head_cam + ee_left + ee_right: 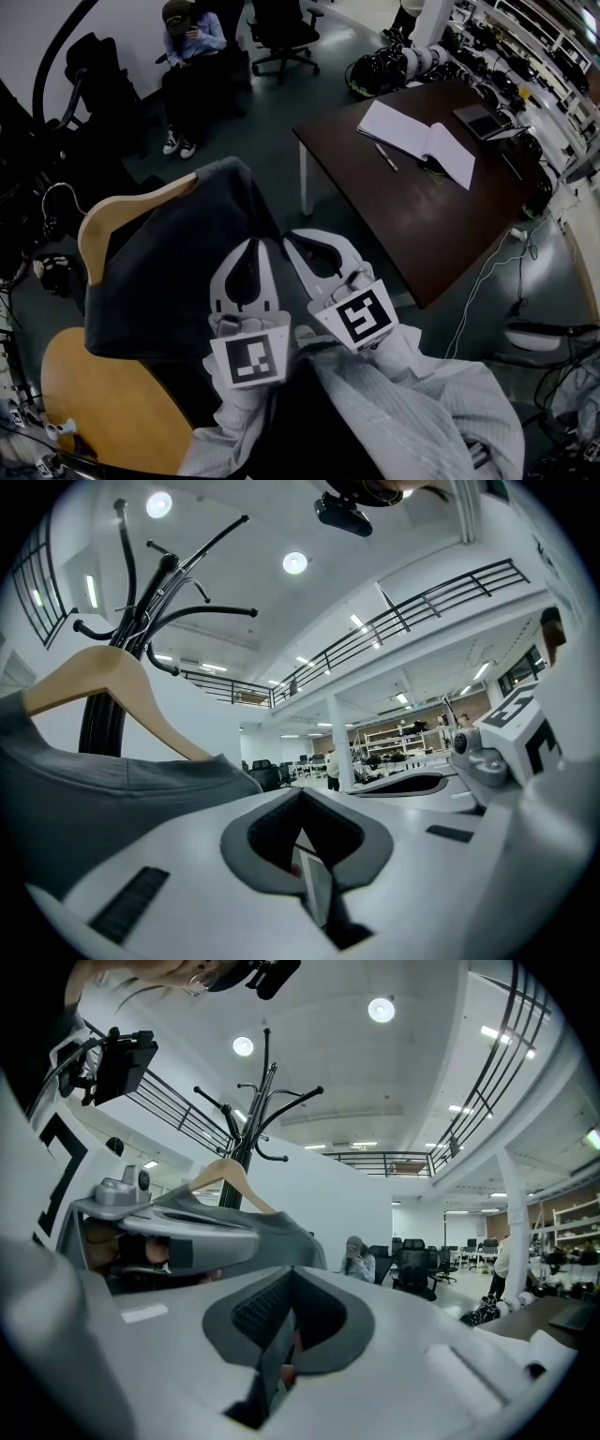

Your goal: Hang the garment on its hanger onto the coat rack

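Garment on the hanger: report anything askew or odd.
The garment sits lopsided on the wooden hanger. A long stretch of one hanger arm shows bare wood, the cloth hangs mostly to the other side, and the hanger tilts. Nothing looks torn or spilled.

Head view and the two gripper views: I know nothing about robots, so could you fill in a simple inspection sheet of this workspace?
Surface: dark table, off to the side.
Job's things: grey garment on wooden hanger; black coat rack behind it.
Clutter: open notebook and pen on the table.
Grippers: left hand-held gripper and right hand-held gripper shut, nothing between the jaws.
Cables: white cable on the floor.
Surroundings: seated person, office chair.
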A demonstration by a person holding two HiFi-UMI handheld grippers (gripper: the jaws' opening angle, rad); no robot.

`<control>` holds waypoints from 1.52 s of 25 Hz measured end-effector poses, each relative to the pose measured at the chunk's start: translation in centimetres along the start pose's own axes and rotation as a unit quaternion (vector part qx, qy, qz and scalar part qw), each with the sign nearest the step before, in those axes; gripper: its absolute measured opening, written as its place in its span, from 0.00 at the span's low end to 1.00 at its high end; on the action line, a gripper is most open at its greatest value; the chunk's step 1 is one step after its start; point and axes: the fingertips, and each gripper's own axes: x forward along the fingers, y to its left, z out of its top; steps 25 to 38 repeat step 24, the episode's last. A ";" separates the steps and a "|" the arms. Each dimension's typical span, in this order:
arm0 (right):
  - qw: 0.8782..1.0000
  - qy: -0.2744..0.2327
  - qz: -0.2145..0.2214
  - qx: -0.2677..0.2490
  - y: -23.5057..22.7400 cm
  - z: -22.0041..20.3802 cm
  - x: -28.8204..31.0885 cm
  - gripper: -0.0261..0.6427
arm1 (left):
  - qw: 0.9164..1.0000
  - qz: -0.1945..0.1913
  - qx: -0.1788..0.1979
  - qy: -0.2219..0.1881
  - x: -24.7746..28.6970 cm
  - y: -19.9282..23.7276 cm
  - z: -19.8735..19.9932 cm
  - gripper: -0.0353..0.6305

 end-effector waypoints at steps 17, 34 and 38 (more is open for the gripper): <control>1.000 0.003 0.002 -0.020 -0.1 -0.4 0.9 0.04 | 1.000 -0.007 0.011 0.010 1.1 0.4 -0.5 0.06; 1.000 0.003 -0.014 -0.016 -0.7 -0.6 0.6 0.04 | 1.000 -0.017 0.016 0.010 1.3 0.1 -0.9 0.06; 1.000 0.003 -0.014 -0.016 -0.7 -0.6 0.6 0.04 | 1.000 -0.017 0.016 0.010 1.3 0.1 -0.9 0.06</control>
